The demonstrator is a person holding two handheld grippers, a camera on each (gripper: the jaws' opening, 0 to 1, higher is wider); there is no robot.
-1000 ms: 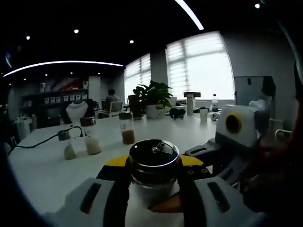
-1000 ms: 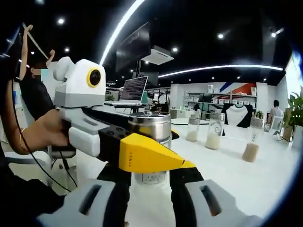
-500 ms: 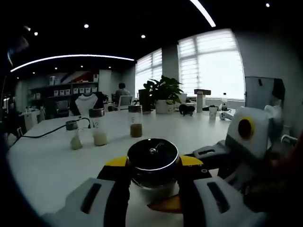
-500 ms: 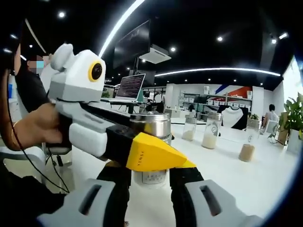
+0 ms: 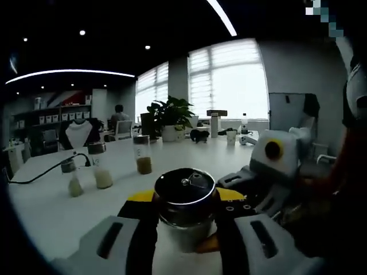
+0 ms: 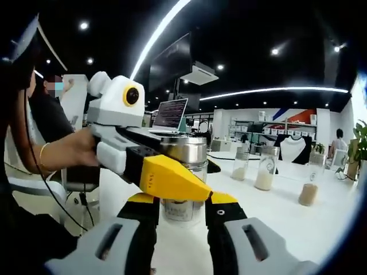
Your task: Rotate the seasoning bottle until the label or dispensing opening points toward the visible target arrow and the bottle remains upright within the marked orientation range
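Note:
The seasoning bottle point(image 5: 186, 192), clear-bodied with a shiny steel lid, stands upright on the white table point(image 5: 51, 212). My left gripper point(image 5: 186, 201) is shut on it just under the lid, its black, yellow-tipped jaws pressed to either side. My right gripper point(image 5: 213, 216) reaches in from the right and grips lower down. In the right gripper view the bottle point(image 6: 184, 153) stands between my right gripper point(image 6: 182, 205) jaws, which are shut on its lower body. My left gripper point(image 6: 172, 177) crosses in front of it, a yellow jaw hiding the bottle's middle.
Three small glass jars of powder point(image 5: 102, 170) stand in a row at the left, also seen at the right as jars point(image 6: 265, 175). A black cable point(image 5: 40, 172) lies on the table. A person's hand point(image 6: 74, 152) holds the left gripper. A potted plant point(image 5: 169, 114) stands far back.
Both views have swung with the hands. In the right gripper view the left gripper has shifted slightly right and up around the bottle. Both grippers keep their hold on the upright bottle.

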